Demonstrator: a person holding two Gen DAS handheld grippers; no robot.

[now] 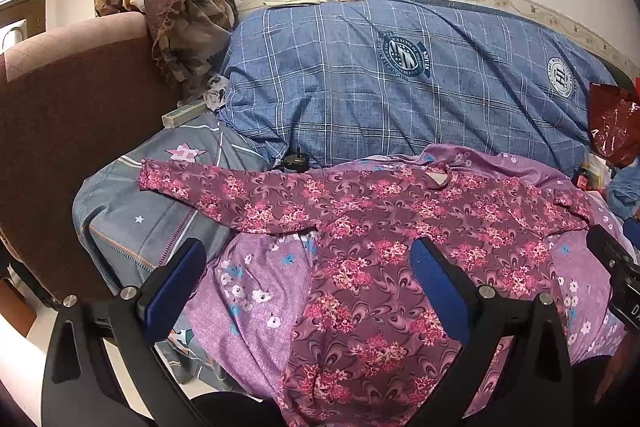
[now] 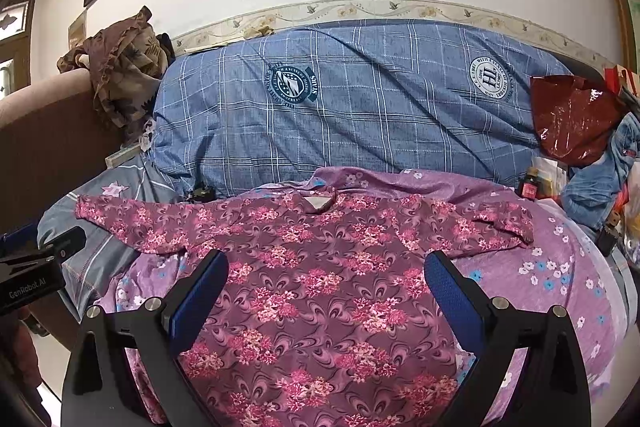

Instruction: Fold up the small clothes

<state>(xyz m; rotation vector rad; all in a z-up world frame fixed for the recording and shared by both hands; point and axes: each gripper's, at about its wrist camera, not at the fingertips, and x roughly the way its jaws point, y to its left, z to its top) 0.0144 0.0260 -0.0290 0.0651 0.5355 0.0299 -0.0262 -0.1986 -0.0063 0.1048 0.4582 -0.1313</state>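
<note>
A maroon floral long-sleeved top [image 1: 372,227] [image 2: 320,267] lies spread flat on a purple flowered cloth [image 1: 248,291] [image 2: 540,267], neck away from me and both sleeves stretched out sideways. My left gripper [image 1: 308,259] is open and empty, hovering above the top's lower left part. My right gripper [image 2: 326,269] is open and empty, above the middle of the top's body. The right gripper's tip also shows at the right edge of the left wrist view [image 1: 612,255].
A big blue checked quilt [image 1: 400,79] [image 2: 352,107] lies behind the top. A brown headboard [image 1: 60,107] with crumpled brown cloth [image 1: 184,19] stands at the left. A red plastic bag [image 2: 572,119], jeans [image 2: 600,179] and small bottles [image 2: 528,187] clutter the right.
</note>
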